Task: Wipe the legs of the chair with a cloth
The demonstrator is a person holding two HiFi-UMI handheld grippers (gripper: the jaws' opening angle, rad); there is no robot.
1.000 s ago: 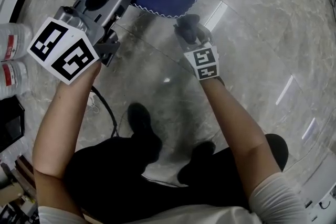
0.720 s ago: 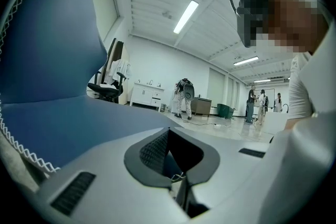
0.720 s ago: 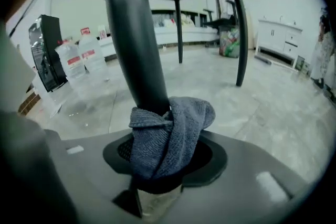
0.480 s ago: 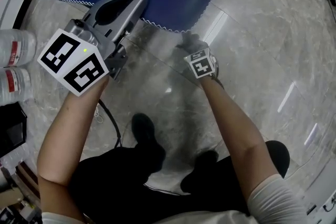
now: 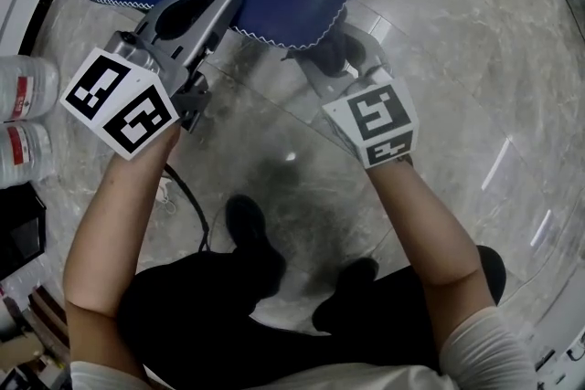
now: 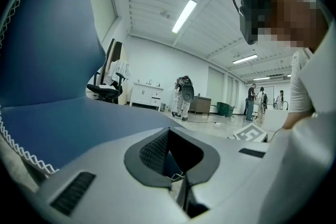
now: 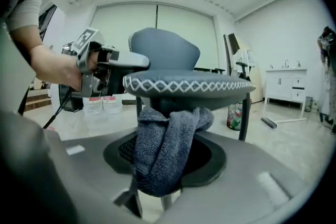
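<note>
Bunching in right tool (image 7: 167,162): grey cloth (image 7: 160,139)

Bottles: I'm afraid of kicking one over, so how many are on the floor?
2. One bottle is at the head view's left edge; the second bottle is just below it in that view. Others may be hidden off-frame.

Under you, a pale grey marbled floor (image 5: 439,59), with your two dark shoes (image 5: 245,219) on it and a black cable (image 5: 187,196) curving past them. Two clear water bottles (image 5: 20,79) with red labels stand at your left. Farther off in the room are a black swivel chair (image 6: 106,89), a white cabinet (image 6: 144,96), a green bin (image 6: 224,108), several people standing (image 6: 184,96), and long ceiling lights (image 6: 184,16)
</note>
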